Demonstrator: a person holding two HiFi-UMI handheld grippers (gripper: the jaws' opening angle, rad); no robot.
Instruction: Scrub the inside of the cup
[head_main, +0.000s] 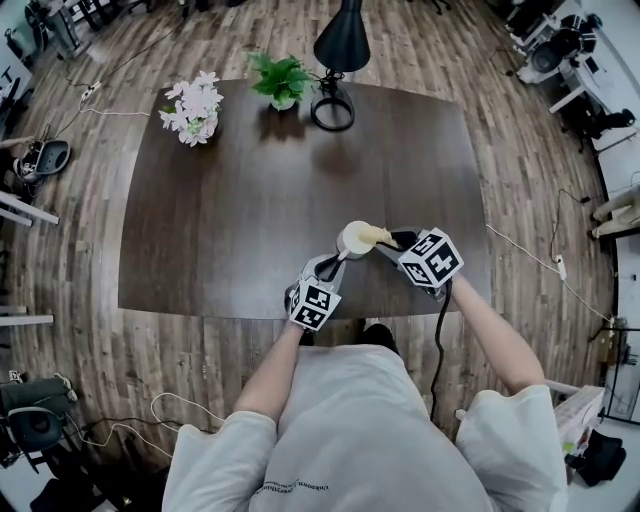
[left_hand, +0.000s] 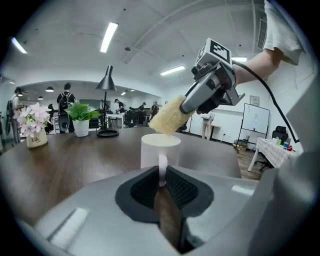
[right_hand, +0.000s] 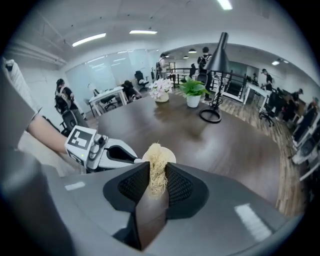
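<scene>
Now, left hand-held gripper (left_hand: 160, 176) pinching cup (left_hand: 152, 152) (white), right hand-held gripper (right_hand: 158, 173) squeezing fibrous sponge (right_hand: 156, 155)

Legible text is scarce

- Left gripper view, 9 o'clock: the flower vase (left_hand: 35, 141) carries a short dark word on its front. It appears to read "Life", but the letters are too small to confirm
- Head view, 6 o'clock: the shirt (head_main: 350, 440) bears a curved line of small dark print near its lower edge. It is not readable
- Head view, just below centre: the left gripper (head_main: 336, 264) and the right gripper (head_main: 388, 240) each carry a marker cube (head_main: 314, 305) (head_main: 432, 258). Their faces show black-and-white square code patterns, with no letters or numbers
- Left gripper view, 3 o'clock: the whiteboard (left_hand: 252, 131) shows no readable writing
</scene>
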